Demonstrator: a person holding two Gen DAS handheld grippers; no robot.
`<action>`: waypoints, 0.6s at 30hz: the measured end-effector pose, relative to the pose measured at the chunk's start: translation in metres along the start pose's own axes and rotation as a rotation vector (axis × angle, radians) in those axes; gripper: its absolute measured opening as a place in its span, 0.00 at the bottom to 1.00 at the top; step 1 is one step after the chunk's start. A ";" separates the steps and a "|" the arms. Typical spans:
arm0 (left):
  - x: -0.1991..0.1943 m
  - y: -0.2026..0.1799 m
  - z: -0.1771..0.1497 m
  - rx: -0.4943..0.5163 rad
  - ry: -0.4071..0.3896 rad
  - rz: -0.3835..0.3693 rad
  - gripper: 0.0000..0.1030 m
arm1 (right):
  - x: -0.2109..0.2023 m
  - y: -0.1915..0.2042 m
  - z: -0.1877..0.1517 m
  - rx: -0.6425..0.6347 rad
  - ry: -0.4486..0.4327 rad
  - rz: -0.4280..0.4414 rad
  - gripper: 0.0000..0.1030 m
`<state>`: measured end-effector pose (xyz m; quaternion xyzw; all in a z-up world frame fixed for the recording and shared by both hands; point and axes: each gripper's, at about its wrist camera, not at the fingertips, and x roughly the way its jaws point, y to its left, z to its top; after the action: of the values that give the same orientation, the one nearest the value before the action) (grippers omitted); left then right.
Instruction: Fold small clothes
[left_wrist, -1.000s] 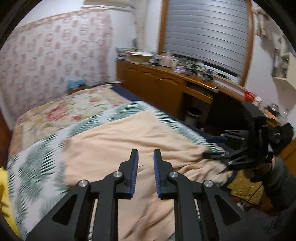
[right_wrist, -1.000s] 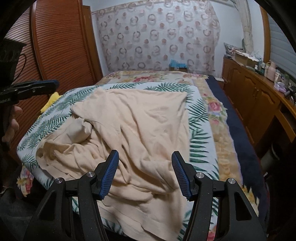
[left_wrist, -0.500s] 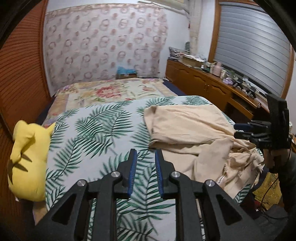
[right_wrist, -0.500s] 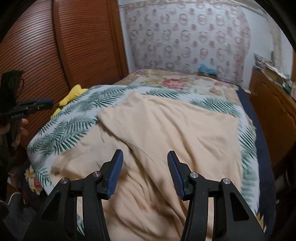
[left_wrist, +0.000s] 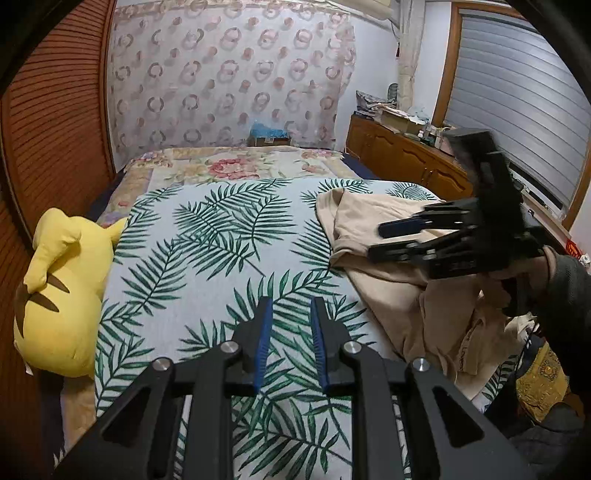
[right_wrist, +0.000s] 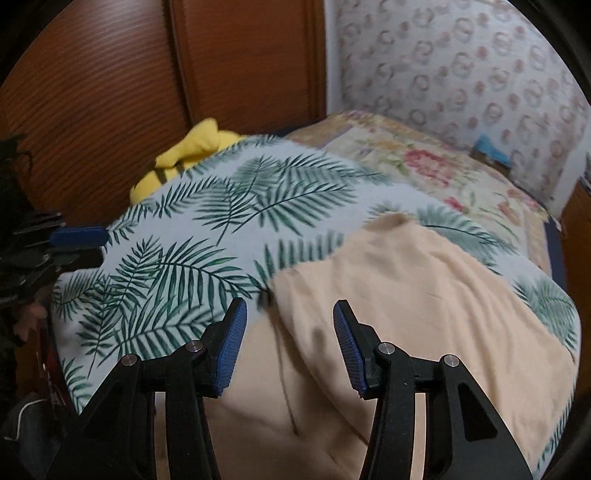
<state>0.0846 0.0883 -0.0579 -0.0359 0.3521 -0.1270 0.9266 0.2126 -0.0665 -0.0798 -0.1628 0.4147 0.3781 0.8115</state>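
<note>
- The bed (left_wrist: 207, 236) fills both views, its palm-leaf cover bare at centre and left in the left wrist view.
- The beige garment (right_wrist: 424, 295) lies crumpled on that cover, at the right of the left wrist view and across the lower right of the right wrist view. Its long axis seems to run from the bottom edge up toward the upper right, though bunching hides its true outline.
- A yellow plush toy (left_wrist: 59, 291) sits at the left edge of the bed.
- The right gripper (right_wrist: 290, 338) hovers over the garment's left edge, jaws apart, nothing between them.
- The left gripper (left_wrist: 288, 343) hangs over bare cover, jaws nearly together, empty.
- Judgement: pinch one layer at an edge, then spread it flat before folding.
</note>
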 end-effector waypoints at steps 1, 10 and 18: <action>0.000 0.000 -0.001 -0.004 0.001 -0.002 0.18 | 0.007 0.001 0.001 -0.006 0.017 -0.002 0.48; 0.003 -0.005 -0.010 -0.002 0.012 -0.030 0.18 | 0.030 -0.005 -0.005 -0.020 0.066 -0.079 0.10; 0.008 -0.021 -0.011 0.014 0.017 -0.069 0.18 | -0.044 -0.039 -0.004 0.091 -0.144 -0.071 0.02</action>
<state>0.0786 0.0661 -0.0679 -0.0406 0.3576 -0.1616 0.9189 0.2232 -0.1154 -0.0495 -0.1128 0.3659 0.3405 0.8587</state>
